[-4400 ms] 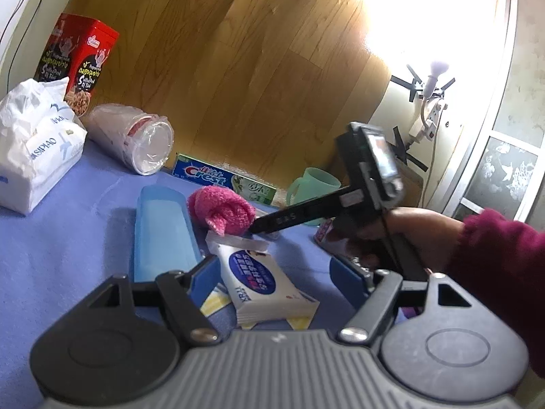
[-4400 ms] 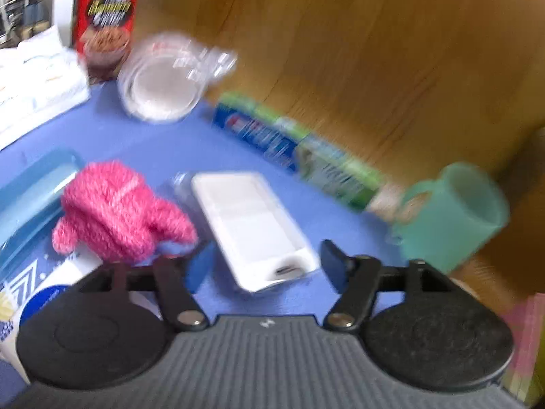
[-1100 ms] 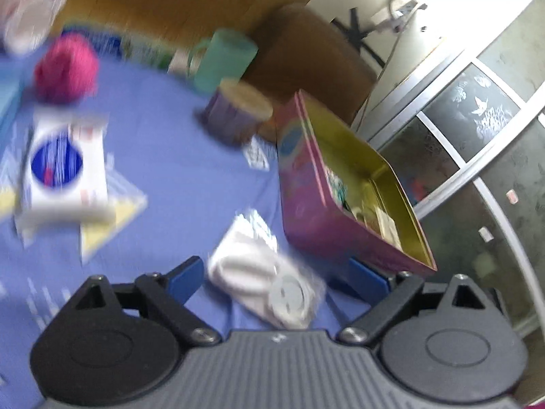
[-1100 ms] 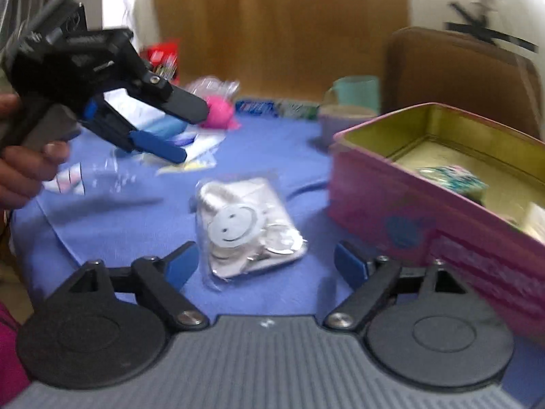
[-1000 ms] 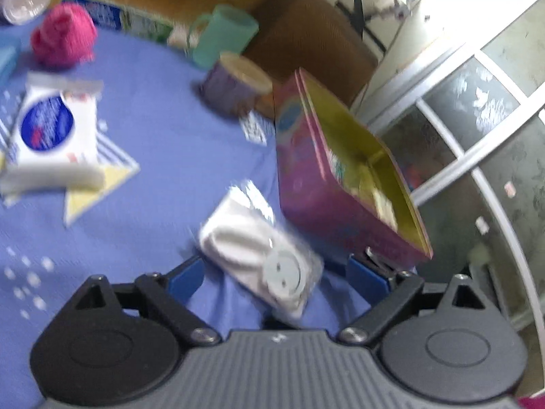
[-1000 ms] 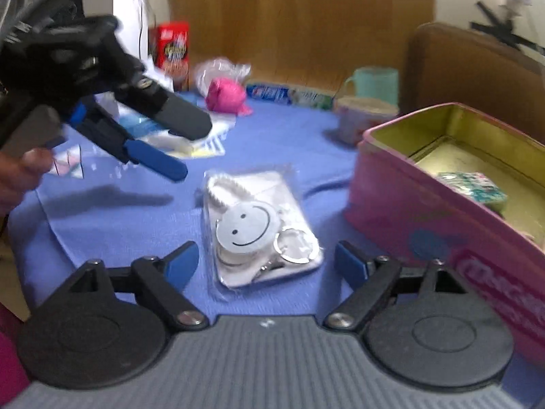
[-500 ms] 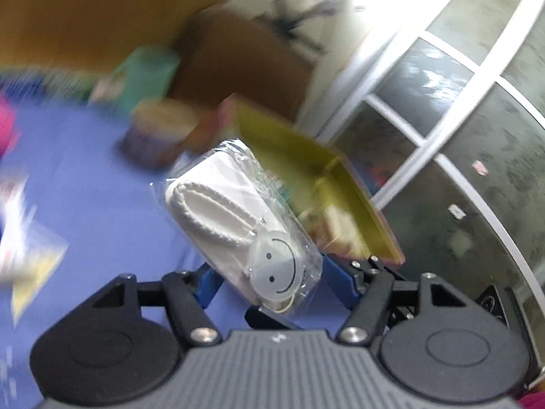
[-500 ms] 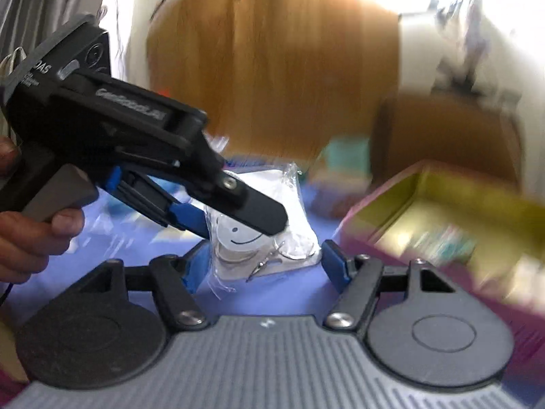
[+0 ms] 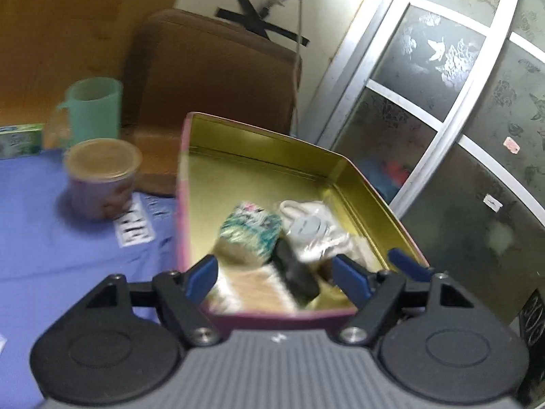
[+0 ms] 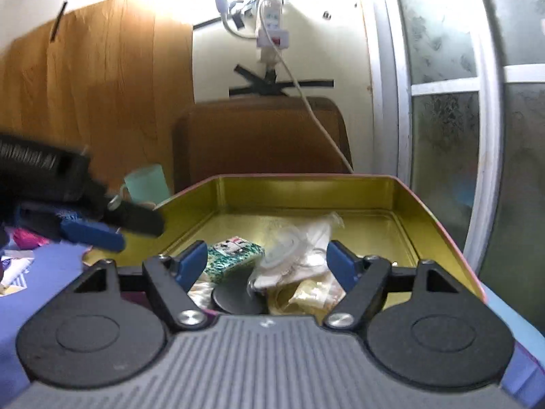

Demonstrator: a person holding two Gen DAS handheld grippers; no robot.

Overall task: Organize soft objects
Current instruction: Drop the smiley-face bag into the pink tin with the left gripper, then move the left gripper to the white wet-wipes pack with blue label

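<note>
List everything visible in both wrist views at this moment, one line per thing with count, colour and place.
tin box: 1, pink outside, gold inside, open on the table
smiley keychain packet: 1, white in clear plastic, inside the tin
patterned pouch: 1, teal and white, inside the tin, beside the packet
black item: 1, inside the tin, near end; kind unclear
tablecloth: 1, blue, under everything
lidded cup: 1, purple with tan lid, left of the tin
mug: 1, mint green, behind the cup
chair: 1, brown, behind the tin
power strip: 1, white, taped to the wall
left gripper: 1, black with blue pads, open over the tin
right gripper: 1, same, open, empty
</note>
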